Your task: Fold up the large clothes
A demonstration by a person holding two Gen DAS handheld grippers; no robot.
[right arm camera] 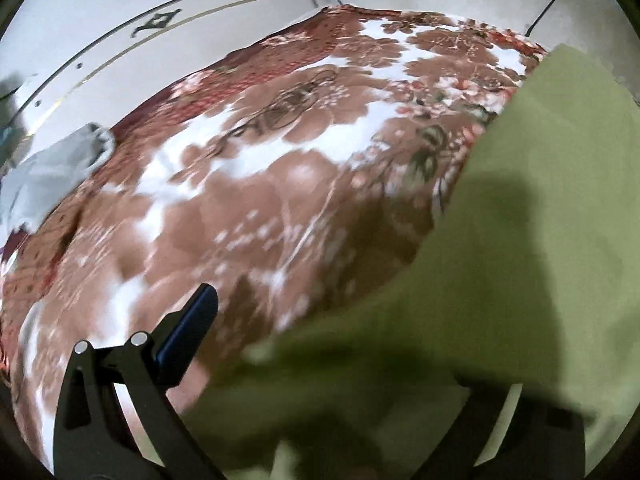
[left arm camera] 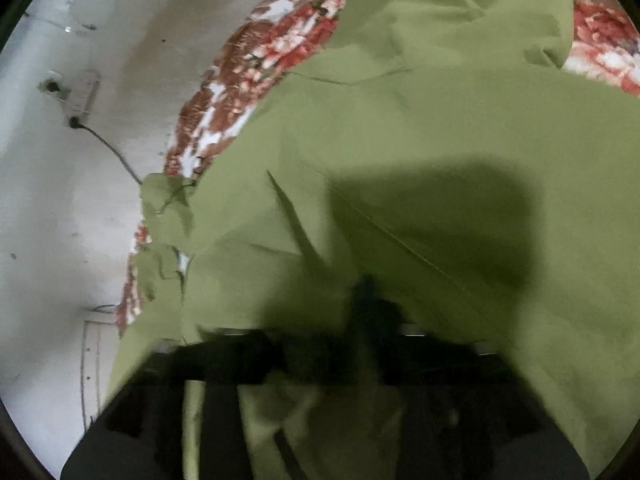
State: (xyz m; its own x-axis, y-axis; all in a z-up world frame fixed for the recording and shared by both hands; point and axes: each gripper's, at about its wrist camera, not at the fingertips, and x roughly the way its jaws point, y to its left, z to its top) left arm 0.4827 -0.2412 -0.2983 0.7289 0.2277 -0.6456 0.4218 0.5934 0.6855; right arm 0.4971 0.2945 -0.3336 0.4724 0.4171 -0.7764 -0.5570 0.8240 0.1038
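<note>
Garment (left arm camera: 400, 140) on bedspread (right arm camera: 260, 200), right side.

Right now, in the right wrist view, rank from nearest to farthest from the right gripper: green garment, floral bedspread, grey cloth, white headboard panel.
1. Green garment: draped over the right gripper, hiding one finger, lower right.
2. Floral bedspread: just beyond the visible finger, centre.
3. Grey cloth: left edge of the bed.
4. White headboard panel: behind the bed, upper left.

Bed: you see its floral cover (right arm camera: 280, 184) beside the white wall.
Green garment (left arm camera: 420, 140): lies spread on that cover.
Grey cloth (right arm camera: 56, 172): near the cover's far edge.
</note>
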